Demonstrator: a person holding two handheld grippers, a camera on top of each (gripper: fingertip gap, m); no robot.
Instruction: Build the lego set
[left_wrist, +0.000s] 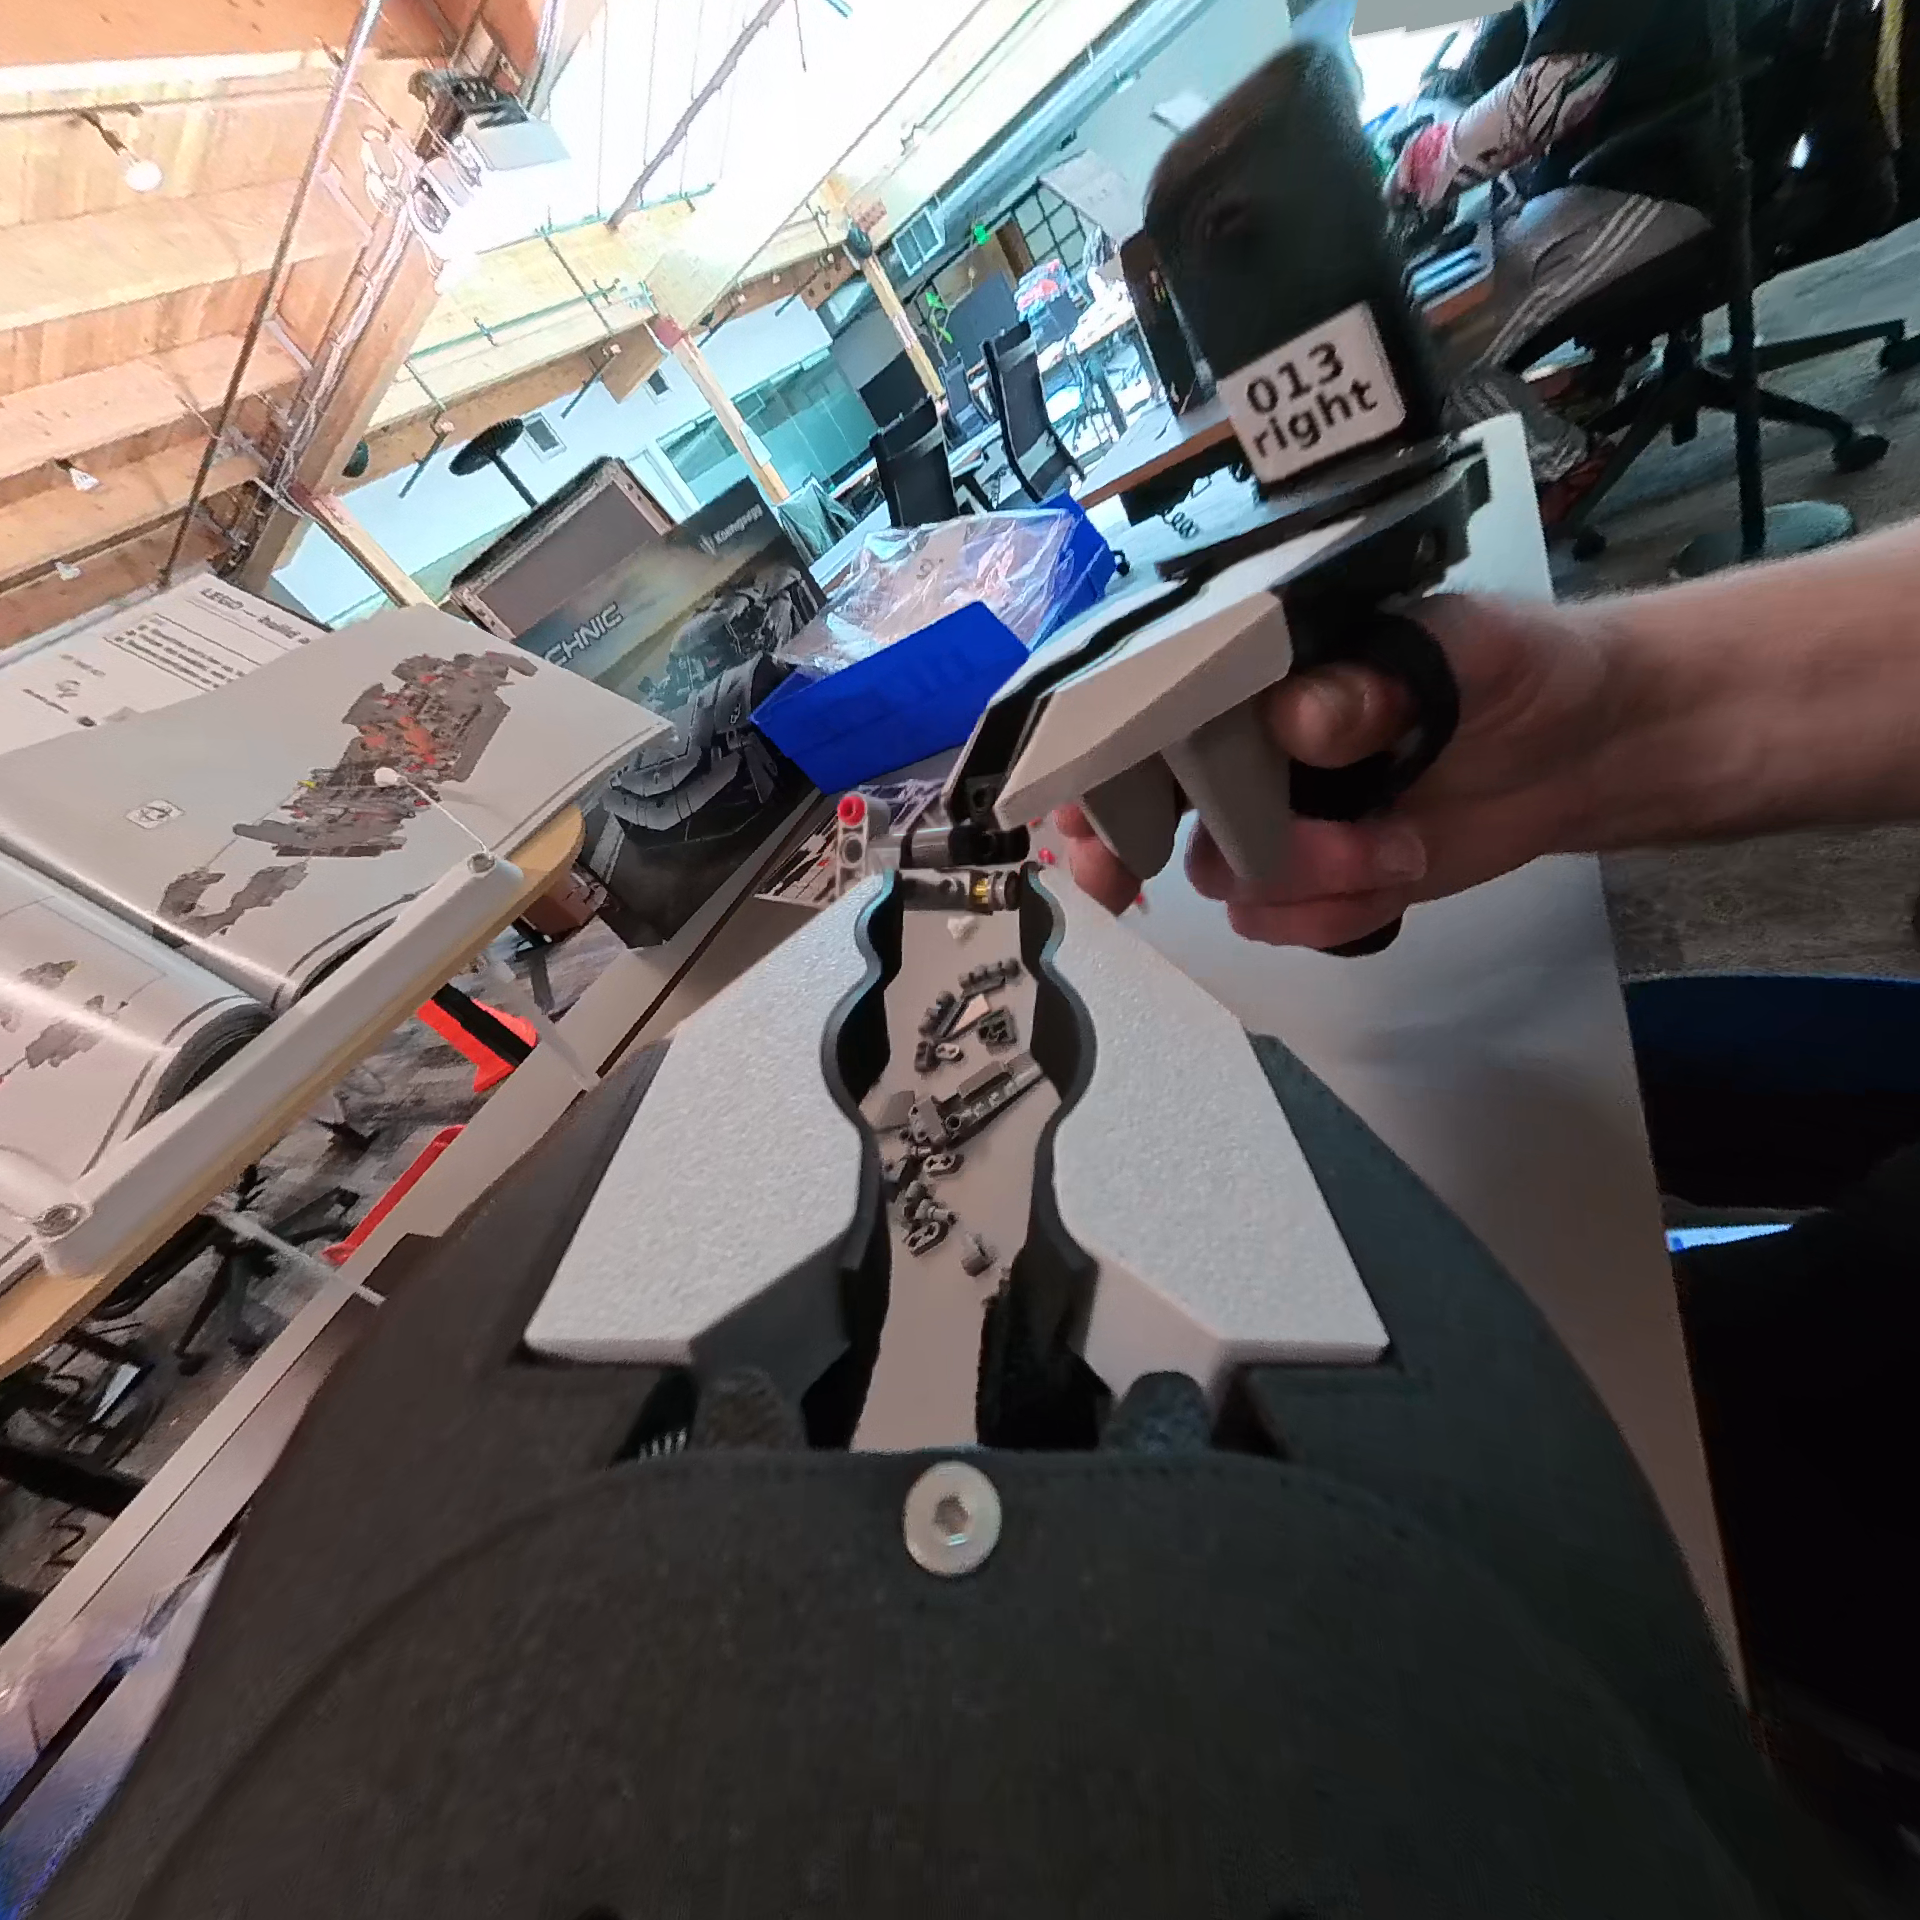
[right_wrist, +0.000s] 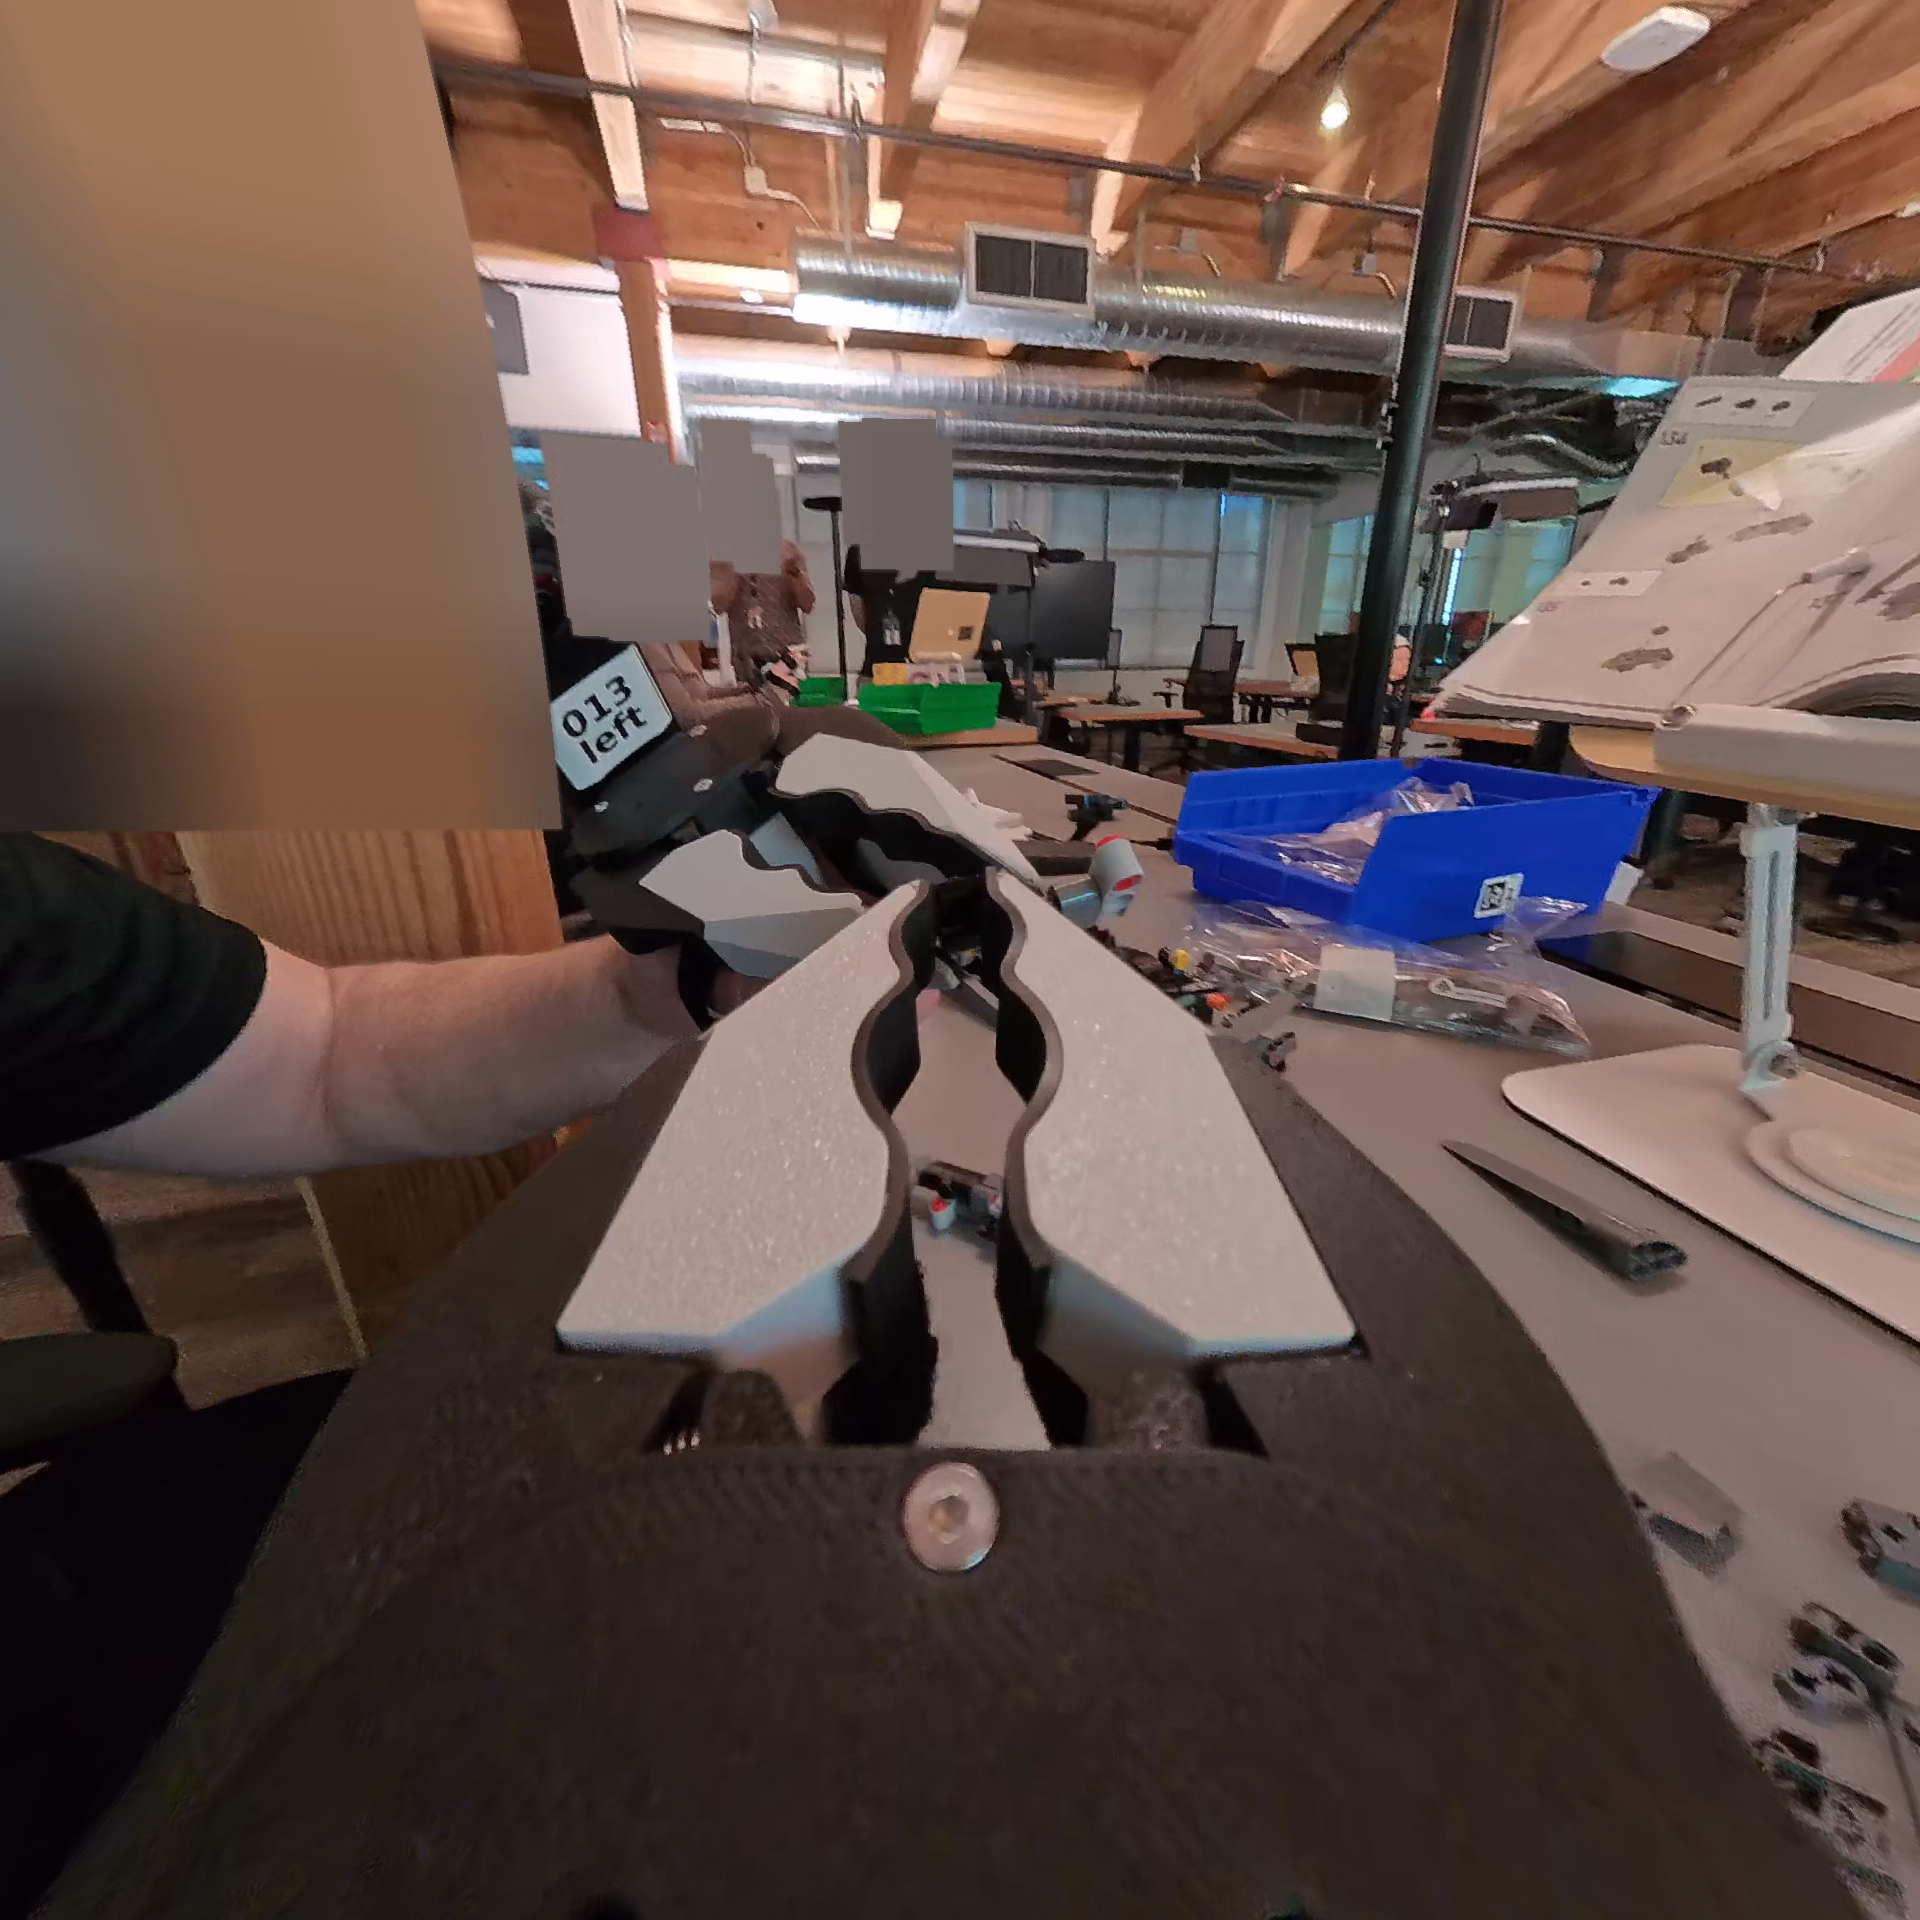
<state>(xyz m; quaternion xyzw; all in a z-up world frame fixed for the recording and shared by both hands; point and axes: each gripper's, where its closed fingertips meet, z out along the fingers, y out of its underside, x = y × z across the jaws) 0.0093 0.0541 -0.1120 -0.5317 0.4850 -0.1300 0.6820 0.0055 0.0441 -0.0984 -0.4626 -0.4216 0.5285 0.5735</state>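
The small grey brick assembly (left_wrist: 956, 890), with a brass-coloured collar and an upright grey beam carrying a red pin (left_wrist: 854, 808), sits in the air above the table (left_wrist: 1403, 1091), and I see it clamped across the tips of my left gripper (left_wrist: 961, 894), whose fingers (left_wrist: 883, 914) stand narrowly apart with both pads against its ends. My right gripper (left_wrist: 971, 831) comes in from the upper right, its fingers nearly together on a small black piece (left_wrist: 987, 826) sitting directly on top of the assembly; in the right wrist view that piece (right_wrist: 956, 904) shows dark between the fingertips. Below, loose dark grey parts (left_wrist: 956, 1101) lie scattered on the table. Farther off stand a blue bin (right_wrist: 1403, 831) holding clear plastic bags (right_wrist: 1392, 810), another bag of parts (right_wrist: 1455, 987) before it, a grey motor block (right_wrist: 1101, 873), and an open instruction booklet (left_wrist: 312, 748) on a stand (right_wrist: 1766, 997).
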